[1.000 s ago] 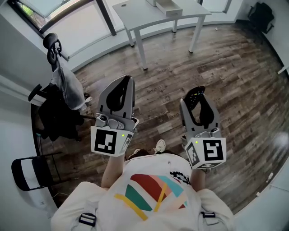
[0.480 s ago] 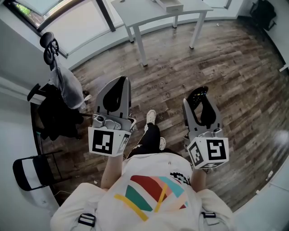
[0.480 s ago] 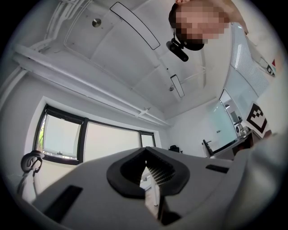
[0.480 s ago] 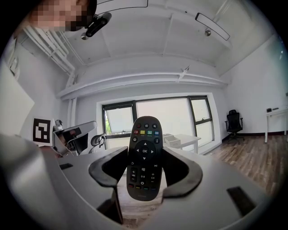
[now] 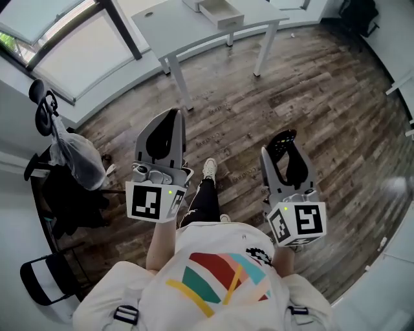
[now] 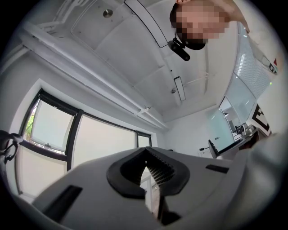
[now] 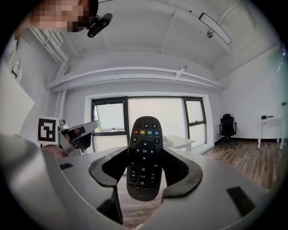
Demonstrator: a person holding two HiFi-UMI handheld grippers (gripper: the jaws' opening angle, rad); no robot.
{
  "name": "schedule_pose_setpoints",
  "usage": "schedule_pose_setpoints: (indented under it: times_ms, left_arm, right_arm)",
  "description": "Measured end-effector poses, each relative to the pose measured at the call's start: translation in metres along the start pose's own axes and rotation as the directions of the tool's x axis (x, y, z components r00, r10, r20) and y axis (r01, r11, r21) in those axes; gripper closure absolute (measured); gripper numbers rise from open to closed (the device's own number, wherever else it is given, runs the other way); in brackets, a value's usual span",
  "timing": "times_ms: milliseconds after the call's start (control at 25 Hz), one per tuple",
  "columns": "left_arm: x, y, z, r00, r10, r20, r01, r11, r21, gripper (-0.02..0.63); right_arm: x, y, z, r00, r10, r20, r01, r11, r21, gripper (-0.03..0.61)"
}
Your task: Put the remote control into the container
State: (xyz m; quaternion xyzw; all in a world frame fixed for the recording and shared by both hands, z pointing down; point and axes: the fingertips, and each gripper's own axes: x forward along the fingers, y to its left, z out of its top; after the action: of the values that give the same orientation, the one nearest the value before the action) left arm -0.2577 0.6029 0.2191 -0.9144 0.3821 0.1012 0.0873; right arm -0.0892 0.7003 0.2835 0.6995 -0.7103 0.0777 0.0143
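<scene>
My right gripper (image 5: 284,149) is shut on a black remote control (image 5: 281,138), held upright over the wooden floor. In the right gripper view the remote control (image 7: 145,157) stands between the grey jaws of that gripper (image 7: 145,170) with its buttons towards the camera. The left gripper (image 5: 169,120) is level beside it, jaws closed with nothing held. Its ribbed pads (image 6: 157,170) meet in the left gripper view. A white open container (image 5: 217,11) lies on the grey table (image 5: 187,29) ahead, well beyond both grippers.
A chair draped with clothing (image 5: 68,158) and a black chair (image 5: 42,284) stand at the left by the windows. Another black chair (image 5: 356,13) is at the far right. The person's shoe (image 5: 208,169) steps on the wooden floor between the grippers.
The person has walked forward, carrying both grippers along. One leg has swung out in front and the table has shifted in the view. Both grips look the same.
</scene>
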Motion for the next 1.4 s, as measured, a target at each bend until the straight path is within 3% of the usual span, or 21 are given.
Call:
schedule_pose_setpoints:
  times_ms: [240,480,1040,1400]
  left_arm:
    - [0.064,0.065,-0.028,0.999,0.035,-0.018,-0.035,0.999,-0.025,0.606]
    - [0.140,0.120,-0.035,0.999,0.034,-0.018,-0.034,0.999,-0.022,0.606]
    - [0.275,0.173,-0.062,0.998,-0.060,-0.004,0.059,0.997,-0.041,0.606]
    - [0.341,0.200,-0.096,0.997,0.055,-0.053,-0.054,0.998,0.017,0.606]
  right_arm:
    - [0.101,-0.004,0.019,0.999,0.045,-0.014,-0.045,0.999,0.004,0.337]
    - [0.187,-0.005,0.062,0.998,0.066,0.014,-0.065,0.996,-0.053,0.339]
    - [0.296,-0.060,0.078,0.999,-0.049,-0.023,0.049,0.998,-0.032,0.342]
    - [0.396,-0.112,0.087,0.998,0.059,-0.021,-0.059,0.998,-0.026,0.342]
